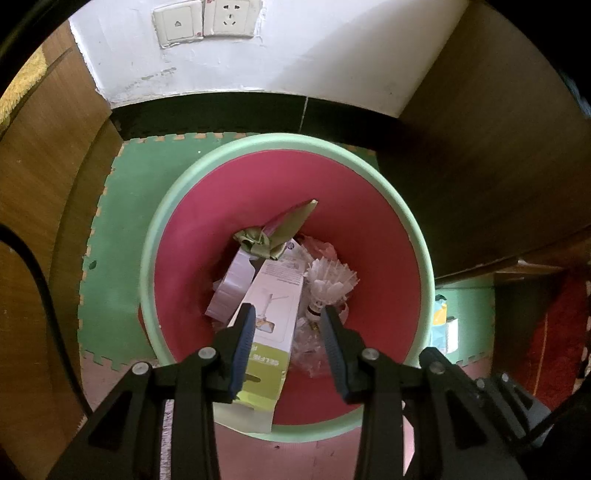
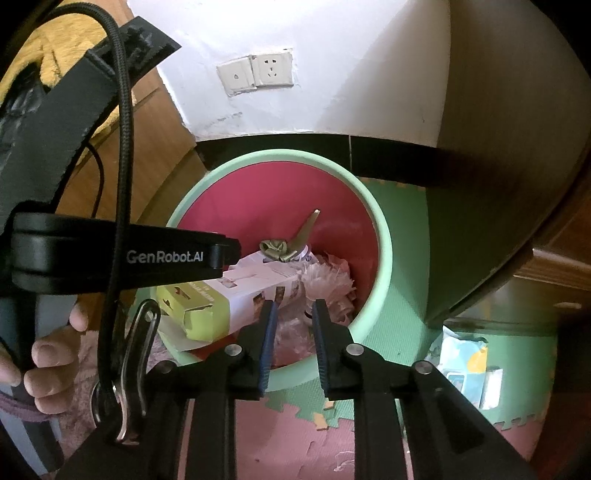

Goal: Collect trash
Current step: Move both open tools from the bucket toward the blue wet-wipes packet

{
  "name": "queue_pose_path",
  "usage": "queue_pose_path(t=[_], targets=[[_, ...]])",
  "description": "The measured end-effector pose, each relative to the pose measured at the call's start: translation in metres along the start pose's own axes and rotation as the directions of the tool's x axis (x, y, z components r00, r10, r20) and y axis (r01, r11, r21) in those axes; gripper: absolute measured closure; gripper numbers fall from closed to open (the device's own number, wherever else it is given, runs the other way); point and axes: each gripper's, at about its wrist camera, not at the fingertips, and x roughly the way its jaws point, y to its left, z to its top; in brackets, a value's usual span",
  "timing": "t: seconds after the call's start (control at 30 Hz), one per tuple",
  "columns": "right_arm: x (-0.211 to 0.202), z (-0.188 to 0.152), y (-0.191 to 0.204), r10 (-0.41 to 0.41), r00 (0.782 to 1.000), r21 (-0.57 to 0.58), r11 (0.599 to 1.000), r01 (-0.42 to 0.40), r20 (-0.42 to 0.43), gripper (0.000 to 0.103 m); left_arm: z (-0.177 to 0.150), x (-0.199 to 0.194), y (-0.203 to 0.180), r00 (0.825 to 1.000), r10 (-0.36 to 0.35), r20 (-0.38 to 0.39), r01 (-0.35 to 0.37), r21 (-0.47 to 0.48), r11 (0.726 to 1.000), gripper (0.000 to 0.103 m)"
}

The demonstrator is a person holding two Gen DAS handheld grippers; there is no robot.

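Observation:
A bin with a mint-green rim (image 1: 155, 229) and a pink inside stands on the floor. In it lie a white and lime box (image 1: 273, 295), a white shuttlecock (image 1: 330, 277), a crumpled green wrapper (image 1: 258, 243) and clear plastic (image 1: 308, 350). My left gripper (image 1: 289, 308) hangs open over the bin; the box lies below its left finger, and the right pad is clear of it. In the right wrist view my right gripper (image 2: 295, 302) stands a little open above the near rim (image 2: 384, 236). Nothing is between its pads, and the plastic (image 2: 291, 332) and shuttlecock (image 2: 328, 284) lie beneath. The box (image 2: 236, 291) pokes over the rim.
Wooden furniture flanks the bin on the left (image 1: 37, 184) and right (image 1: 480, 147). A white wall with sockets (image 1: 207, 22) is behind. Green and pink foam mats (image 1: 118, 221) cover the floor. A light blue packet (image 2: 465, 365) lies right of the bin. A hand (image 2: 48, 354) holds the left gripper's handle.

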Motion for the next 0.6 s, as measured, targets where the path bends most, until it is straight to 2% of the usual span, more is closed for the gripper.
queue_pose_path(t=[0.27,0.6], targets=[[-0.014,-0.003,-0.002,0.004,1.000,-0.004,1.000,-0.003,0.027,0.076,-0.001,-0.002,-0.003,1.000,-0.001,0.005,0.001,0.011,1.000,0.065],[-0.041,-0.014,-0.015,-0.034,0.998,-0.032,0.999,0.036,0.048,0.075,-0.005,-0.012,-0.020,1.000,-0.009,0.027,0.008,0.060,0.998,0.065]])
